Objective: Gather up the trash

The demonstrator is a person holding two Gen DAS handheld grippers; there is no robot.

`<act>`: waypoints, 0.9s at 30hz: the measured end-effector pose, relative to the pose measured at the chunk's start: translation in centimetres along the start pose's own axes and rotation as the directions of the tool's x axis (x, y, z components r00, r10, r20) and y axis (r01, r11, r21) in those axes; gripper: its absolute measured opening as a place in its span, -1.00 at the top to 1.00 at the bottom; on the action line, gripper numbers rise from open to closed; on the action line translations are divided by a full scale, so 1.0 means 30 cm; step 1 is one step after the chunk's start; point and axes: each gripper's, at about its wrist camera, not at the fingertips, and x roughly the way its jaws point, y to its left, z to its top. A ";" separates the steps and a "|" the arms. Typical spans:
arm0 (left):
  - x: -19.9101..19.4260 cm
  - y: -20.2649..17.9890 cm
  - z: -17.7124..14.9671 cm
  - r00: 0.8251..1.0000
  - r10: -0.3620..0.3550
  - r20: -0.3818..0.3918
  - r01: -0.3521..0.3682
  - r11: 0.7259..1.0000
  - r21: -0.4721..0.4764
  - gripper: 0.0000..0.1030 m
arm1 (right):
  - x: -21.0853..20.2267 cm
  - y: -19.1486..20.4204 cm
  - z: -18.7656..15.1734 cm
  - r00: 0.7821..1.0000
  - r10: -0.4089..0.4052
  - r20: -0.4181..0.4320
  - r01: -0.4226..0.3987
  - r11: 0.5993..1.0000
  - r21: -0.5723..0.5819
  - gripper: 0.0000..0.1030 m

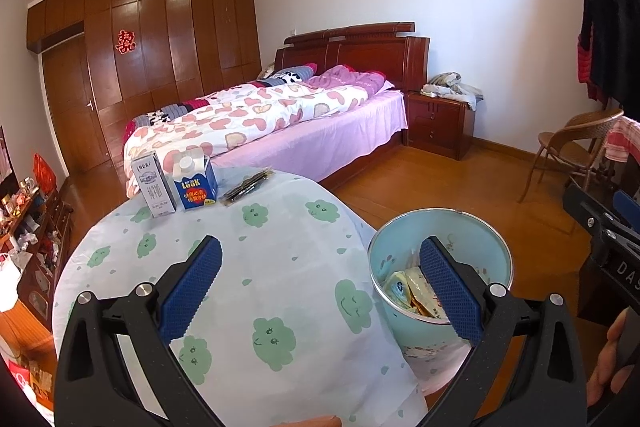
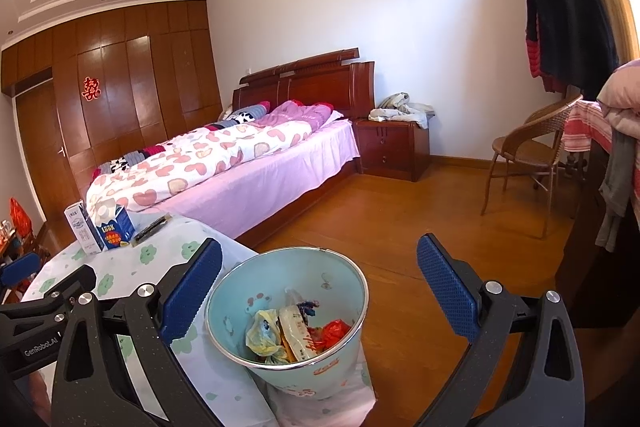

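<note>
Both the left gripper (image 1: 320, 269) and right gripper (image 2: 320, 279) hang apart and empty near the bin (image 2: 224, 291), so reaching for the cartons (image 1: 195, 183) beyond it looks next.

The room is viewed along each gripper's fingers toward the bed (image 1: 280, 115); the bin (image 2: 288, 311) and table (image 1: 256, 267) are shared, near.

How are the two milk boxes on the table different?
The grey-white carton is taller and slimmer than the blue carton. The grey-white carton has a flat top, while the blue carton has a sloped top with a round white cap. The blue carton shows bold coloured lettering; the grey-white carton looks pale and plain. Both stand upright, side by side, at the table's far edge.
</note>
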 end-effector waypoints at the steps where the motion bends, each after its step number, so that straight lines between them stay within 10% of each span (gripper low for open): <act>1: -0.001 -0.001 0.001 1.000 0.003 0.004 -0.003 1.000 0.005 -0.89 | 0.000 0.002 0.001 1.000 0.000 0.000 0.000 1.000 -0.001 -0.87; 27: -0.005 -0.007 0.005 1.000 -0.006 0.007 0.006 1.000 0.011 -0.89 | 0.002 -0.015 0.008 1.000 -0.008 0.003 0.008 1.000 0.006 -0.87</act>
